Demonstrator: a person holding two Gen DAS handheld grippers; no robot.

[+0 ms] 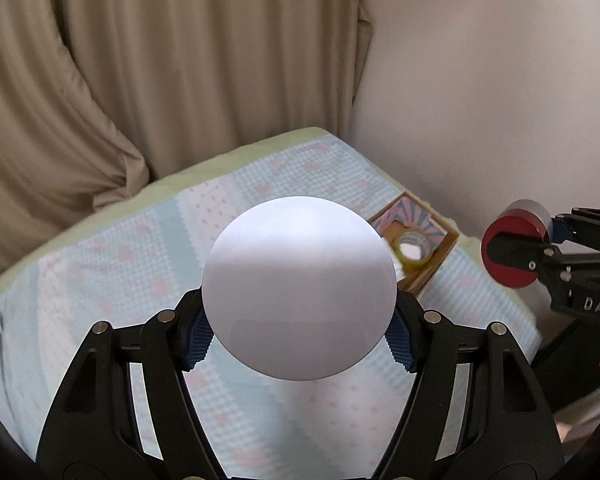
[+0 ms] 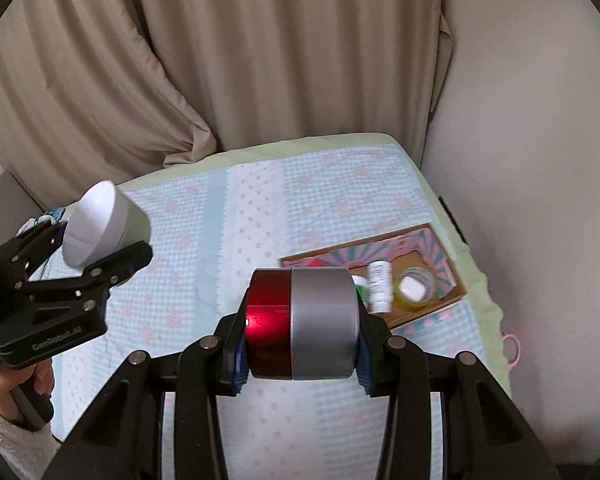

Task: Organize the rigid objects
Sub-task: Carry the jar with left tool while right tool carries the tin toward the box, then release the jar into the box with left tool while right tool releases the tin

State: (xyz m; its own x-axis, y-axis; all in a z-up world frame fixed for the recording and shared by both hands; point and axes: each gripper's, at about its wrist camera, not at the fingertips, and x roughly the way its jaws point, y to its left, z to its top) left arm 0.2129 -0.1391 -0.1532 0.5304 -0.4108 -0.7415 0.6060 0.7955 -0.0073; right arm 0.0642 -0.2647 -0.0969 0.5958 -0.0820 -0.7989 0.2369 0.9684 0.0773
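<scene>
My left gripper (image 1: 299, 332) is shut on a white cup (image 1: 299, 292), bottom facing the camera, held above the bed; it also shows in the right wrist view (image 2: 104, 224). My right gripper (image 2: 300, 344) is shut on a red-and-silver round tin (image 2: 304, 320), held above the bed; the tin also shows at the right of the left wrist view (image 1: 514, 246). A cardboard box (image 2: 456, 292) lies at the bed's right side, holding a yellowish tape roll (image 2: 414, 288), a white bottle (image 2: 380, 286) and a green-capped item (image 2: 360, 286). The box (image 1: 444, 256) is partly hidden behind the cup.
The bed has a light blue checked quilt (image 2: 300, 200) with a green border. Beige curtains (image 2: 220, 60) hang behind it and a white wall (image 2: 540, 160) runs along the right. A pink ring (image 2: 512, 350) hangs off the bed's right edge.
</scene>
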